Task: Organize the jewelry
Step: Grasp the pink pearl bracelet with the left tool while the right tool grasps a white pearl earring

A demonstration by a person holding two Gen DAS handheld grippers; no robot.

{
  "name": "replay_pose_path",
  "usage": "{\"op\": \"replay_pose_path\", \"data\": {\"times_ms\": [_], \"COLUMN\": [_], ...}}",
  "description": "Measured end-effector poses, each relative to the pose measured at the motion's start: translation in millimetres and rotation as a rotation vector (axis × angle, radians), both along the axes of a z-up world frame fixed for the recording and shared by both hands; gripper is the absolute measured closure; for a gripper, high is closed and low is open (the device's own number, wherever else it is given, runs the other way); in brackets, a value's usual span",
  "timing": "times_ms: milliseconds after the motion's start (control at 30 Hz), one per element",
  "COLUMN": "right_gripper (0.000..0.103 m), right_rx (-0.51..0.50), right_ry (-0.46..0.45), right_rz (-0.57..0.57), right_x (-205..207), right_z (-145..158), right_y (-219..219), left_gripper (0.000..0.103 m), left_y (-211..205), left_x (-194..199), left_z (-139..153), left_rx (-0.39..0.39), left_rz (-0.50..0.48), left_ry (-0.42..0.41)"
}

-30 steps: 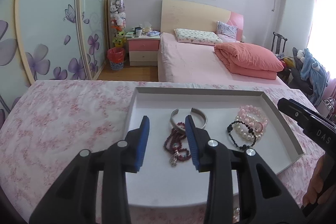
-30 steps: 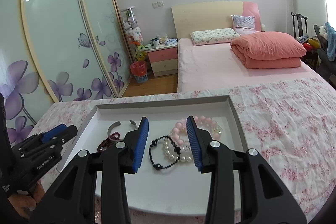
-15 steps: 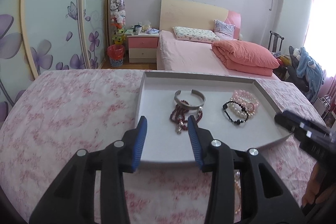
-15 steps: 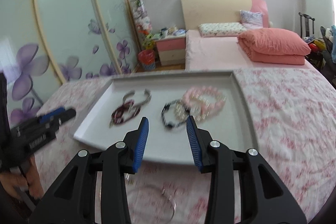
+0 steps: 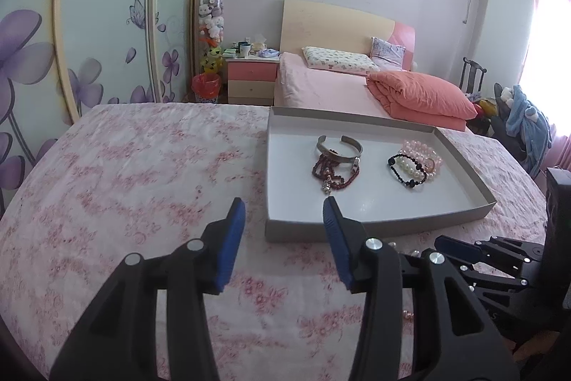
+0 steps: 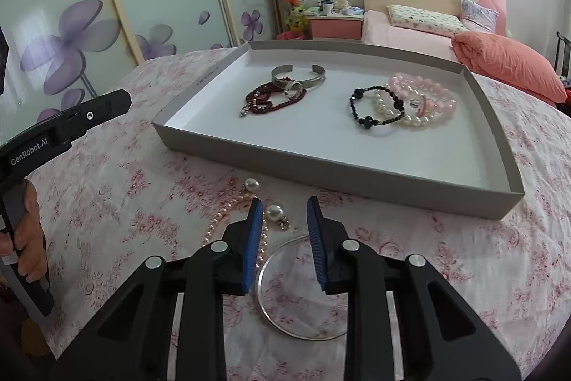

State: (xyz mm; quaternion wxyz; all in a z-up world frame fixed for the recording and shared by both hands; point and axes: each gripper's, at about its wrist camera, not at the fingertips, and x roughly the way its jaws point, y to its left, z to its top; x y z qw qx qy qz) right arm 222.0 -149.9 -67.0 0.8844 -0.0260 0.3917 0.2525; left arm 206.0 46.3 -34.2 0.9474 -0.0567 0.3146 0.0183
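Right gripper [image 6: 282, 214] closing over silver bangle [image 6: 285, 291] and pearl necklace [image 6: 228, 220] on floral cloth, nothing pinched yet. Left gripper [image 5: 283, 213] opening, empty. Straddle bangle rim only, avoid pearls, then lift into tray [image 6: 357, 172].

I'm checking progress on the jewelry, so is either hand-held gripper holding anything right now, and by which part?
Nothing is held. The left hand-held gripper is opening over bare cloth; the right hand-held gripper is closing above the pearl necklace, gripping nothing.
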Motion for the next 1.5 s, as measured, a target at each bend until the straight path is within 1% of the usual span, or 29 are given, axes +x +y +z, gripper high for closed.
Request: {"op": "replay_pose_path", "data": {"times_ms": [33,100,133,200,333,533,733,900,1033,1133,1167,1233,1300,1333,1367,1400,1500], "right_gripper": [0.076,0.081,0.082,0.087,0.087,0.088,0.089,0.089,0.089,0.089,0.089,0.089,0.089,0.089,0.089,0.089,0.089], "right_rx": [0.000,-0.005,-0.011,-0.029,-0.028,-0.078,-0.099,-0.051,-0.030,-0.017,-0.013,-0.006,0.003,0.006,0.010,0.012,0.019], "right_ry": [0.000,0.008,0.012,0.041,0.062,0.034,0.042,0.048,0.040,0.033,0.029,0.023,0.018,0.017,0.015,0.014,0.011], "right_rz": [0.004,0.014,0.017,0.016,0.001,0.011,-0.035,-0.092,-0.133,-0.156,-0.162,-0.170,-0.177,-0.178,-0.182,-0.183,-0.186], "right_x": [-1,0,0,4,6,3,7,7,5,4,4,4,3,4,3,3,2], "right_z": [0,-1,-3,-7,-8,-7,-6,-1,5,9,11,14,16,16,17,17,19], "right_y": [2,6,7,10,7,14,7,-17,-35,-46,-48,-52,-55,-55,-56,-56,-58], "left_gripper": [0.057,0.057,0.057,0.056,0.056,0.056,0.056,0.056,0.057,0.062,0.065,0.069,0.082,0.085,0.094,0.096,0.096], "left_y": [1,3,2,2,-1,-14,-31,-59,-76,-82,-84,-89,-92,-93,-93,-93,-90], "left_x": [-2,-3,-3,-4,-5,-3,-2,4,10,13,14,13,12,12,11,11,9], "left_z": [0,-1,-1,-2,-5,-10,-21,-36,-49,-57,-59,-61,-62,-62,-61,-61,-61], "left_rx": [-0.002,-0.004,-0.004,-0.007,-0.009,-0.024,-0.050,-0.031,-0.015,-0.008,-0.004,0.030,0.058,0.065,0.073,0.079,0.080], "left_rz": [0.003,0.006,0.007,0.004,-0.013,-0.064,-0.143,-0.243,-0.274,-0.283,-0.286,-0.285,-0.280,-0.277,-0.271,-0.266,-0.263], "left_ry": [-0.001,0.000,0.001,0.006,0.016,0.046,0.113,0.188,0.247,0.285,0.297,0.298,0.297,0.298,0.298,0.298,0.293]}}
